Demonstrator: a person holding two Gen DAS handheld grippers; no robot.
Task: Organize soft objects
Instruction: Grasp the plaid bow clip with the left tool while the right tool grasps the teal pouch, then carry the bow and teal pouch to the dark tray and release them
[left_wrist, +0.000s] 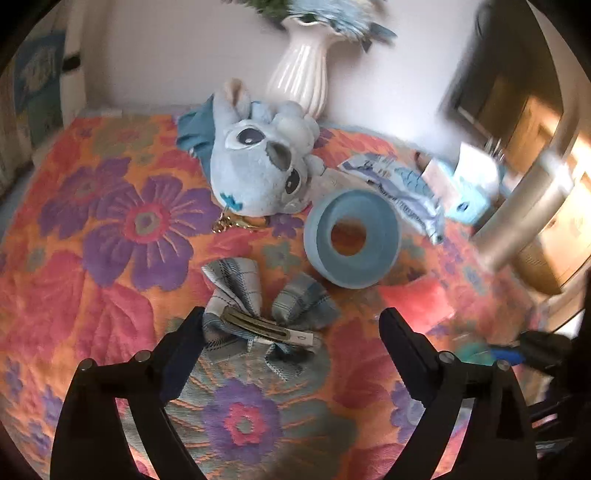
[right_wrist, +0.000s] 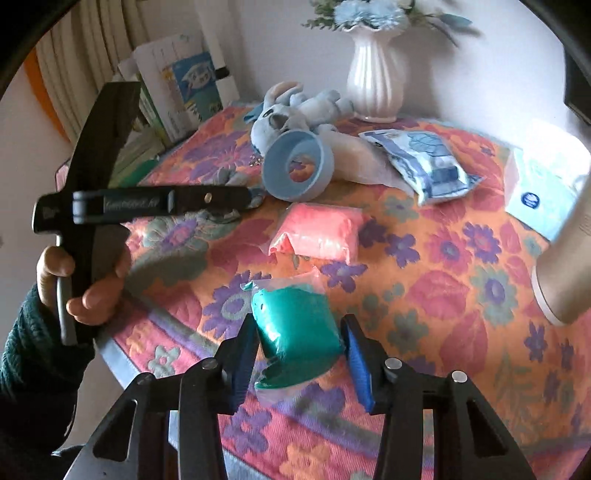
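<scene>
Right gripper (right_wrist: 299, 350): jaws closed on the green bagged block (right_wrist: 295, 328), above the tabletop (right_wrist: 424, 266). Left gripper (left_wrist: 291, 332): jaws open over the plaid bow clip (left_wrist: 258, 310). Blue ring (left_wrist: 352, 238), plush toy (left_wrist: 258, 166) and white vase (left_wrist: 301, 70) of blue flowers (right_wrist: 369, 13) lie beyond.

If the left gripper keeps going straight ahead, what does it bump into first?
Probably the checked fabric bow hair clip, which lies on the flowery tablecloth just ahead of the left gripper, between its open jaws. The blue ring comes next, further on. Depth is hard to judge here.
</scene>
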